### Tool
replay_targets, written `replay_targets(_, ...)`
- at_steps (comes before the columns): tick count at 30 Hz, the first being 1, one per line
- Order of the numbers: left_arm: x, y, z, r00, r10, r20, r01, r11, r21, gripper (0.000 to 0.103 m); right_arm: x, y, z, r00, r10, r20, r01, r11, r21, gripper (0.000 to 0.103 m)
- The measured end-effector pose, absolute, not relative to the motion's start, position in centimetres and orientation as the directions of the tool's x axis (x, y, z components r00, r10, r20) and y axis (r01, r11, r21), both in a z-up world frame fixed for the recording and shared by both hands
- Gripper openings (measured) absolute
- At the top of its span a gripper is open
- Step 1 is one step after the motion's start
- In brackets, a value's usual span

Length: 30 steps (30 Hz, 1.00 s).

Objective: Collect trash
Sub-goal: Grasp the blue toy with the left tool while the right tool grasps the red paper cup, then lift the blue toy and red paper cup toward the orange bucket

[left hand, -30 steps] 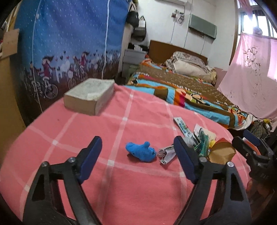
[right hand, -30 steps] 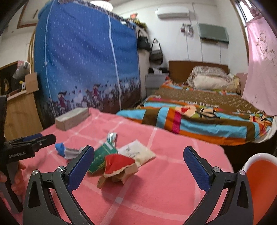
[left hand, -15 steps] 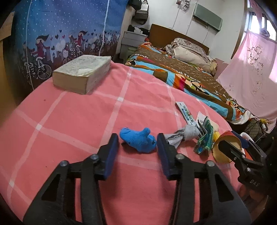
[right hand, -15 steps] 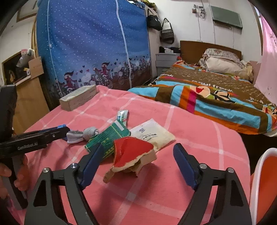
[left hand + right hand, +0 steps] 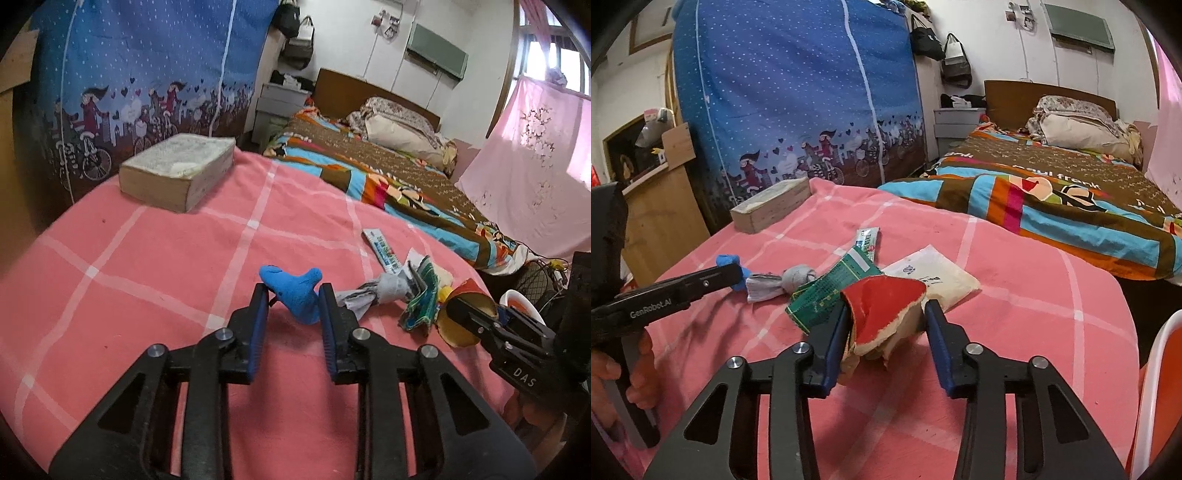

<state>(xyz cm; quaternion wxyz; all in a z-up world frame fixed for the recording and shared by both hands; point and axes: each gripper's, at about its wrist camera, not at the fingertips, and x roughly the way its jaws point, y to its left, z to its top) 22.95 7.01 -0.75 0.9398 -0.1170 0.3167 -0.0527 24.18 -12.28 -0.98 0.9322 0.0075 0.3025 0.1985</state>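
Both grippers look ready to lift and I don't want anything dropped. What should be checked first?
1. Left gripper on blue sock, jaws just closing: ok.
2. Right gripper around torn red cup, jaws just closing: ok.
3. Right pad firmly on cup: cannot tell.
4. Gray sock clear of left jaws: ok.
5. Green packet clear of right gripper: not ok, touching.
6. Bin in view: not ok.

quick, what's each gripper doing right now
Left gripper: jaws just closing, pads pressing the blue sock.
Right gripper: jaws just closing, pads pressing the torn red paper cup.
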Motion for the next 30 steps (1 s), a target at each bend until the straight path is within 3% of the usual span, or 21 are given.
replay_targets(11,20.1,5.6,0.6,0.871,-0.173,-0.460,0.072,0.971,-0.228,0.031,23.0,-12.7,-0.3,0.775,0.393,-0.494,-0.380,0.916,0.133,0.035)
replay_targets(30,15.3,1.2,2.8,0.941,-0.222,-0.255,0.198,0.973,-0.116,0.031,17.9,-15.7,2.7,0.901,0.373,-0.223,-0.362,0.928,0.092,0.035)
